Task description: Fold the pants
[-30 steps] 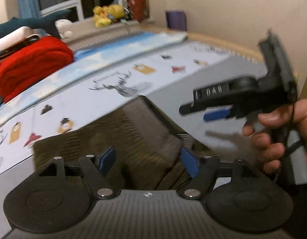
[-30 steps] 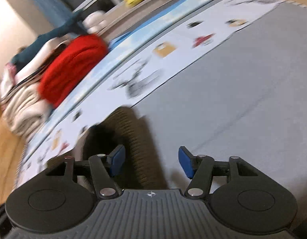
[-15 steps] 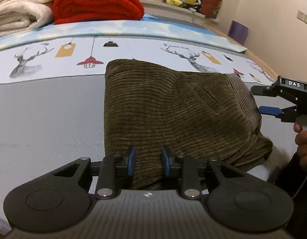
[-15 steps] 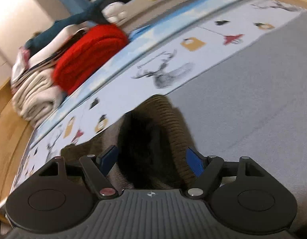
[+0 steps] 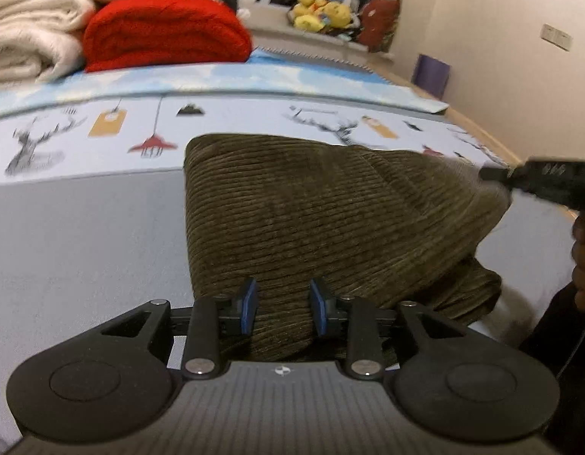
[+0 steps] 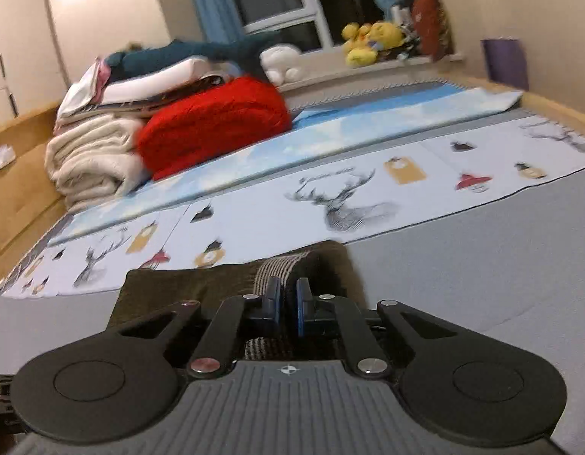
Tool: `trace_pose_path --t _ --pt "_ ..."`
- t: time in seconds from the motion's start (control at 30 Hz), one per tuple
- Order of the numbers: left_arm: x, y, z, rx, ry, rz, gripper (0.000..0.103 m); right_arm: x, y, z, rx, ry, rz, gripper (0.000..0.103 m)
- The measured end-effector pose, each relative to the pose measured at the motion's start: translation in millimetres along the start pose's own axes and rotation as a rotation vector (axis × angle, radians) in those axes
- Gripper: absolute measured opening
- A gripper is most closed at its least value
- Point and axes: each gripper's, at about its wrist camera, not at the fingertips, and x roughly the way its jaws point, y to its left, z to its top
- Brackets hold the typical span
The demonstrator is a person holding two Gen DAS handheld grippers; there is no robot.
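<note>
Dark olive corduroy pants [image 5: 322, 220] lie folded in a thick bundle on the grey mat. My left gripper [image 5: 283, 309] sits at the bundle's near edge, jaws part open with cloth between the blue pads, not clamped. My right gripper [image 6: 287, 303] is nearly shut at the pants' right end [image 6: 292, 265], blue pads close together over the ribbed edge; whether cloth is pinched is unclear. The right gripper also shows in the left wrist view [image 5: 493, 174], blurred, at the bundle's lifted far right corner.
A red blanket [image 5: 163, 30] and cream blankets [image 5: 30, 26] are stacked at the back. A printed deer sheet [image 6: 345, 204] lies beyond the pants. Plush toys [image 6: 372, 41] sit on the sill. A wall runs on the right.
The right gripper's jaws went from wide open to nearly shut at the pants' right end. The left gripper's jaws opened a little. The bundle's right corner is now raised.
</note>
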Motion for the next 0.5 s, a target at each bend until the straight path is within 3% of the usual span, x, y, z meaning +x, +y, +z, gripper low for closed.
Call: trace_pose_path --t 0.13,0.2,0.27,0.33,0.4,0.47,0.5 --pt "11 -7 -6 0.063 0.074 -0.004 0.035 30 -22 -17 0.067 0.229 -0.079 0.009" --pt "14 -12 -11 0.121 0.082 0.019 0.035 37 -19 -18 0.063 0.274 -0.073 0.013" --pt "14 -16 -12 0.15 0.082 0.03 0.035 31 -18 -14 0.063 0.241 -0.093 0.035" --pt "15 -15 -13 0.147 0.08 0.03 0.035 15 -10 -5 0.027 0.121 -0.092 0.035" --pt "16 -15 -12 0.138 0.079 0.031 0.035 1 1 0 -0.039 0.029 -0.033 0.036" --pt "17 -16 -12 0.142 0.078 0.036 0.035 5 12 -2 -0.109 0.071 0.072 0.034" --pt "16 -18 -12 0.142 0.079 0.038 0.035 18 18 -8 -0.148 0.168 0.091 0.034"
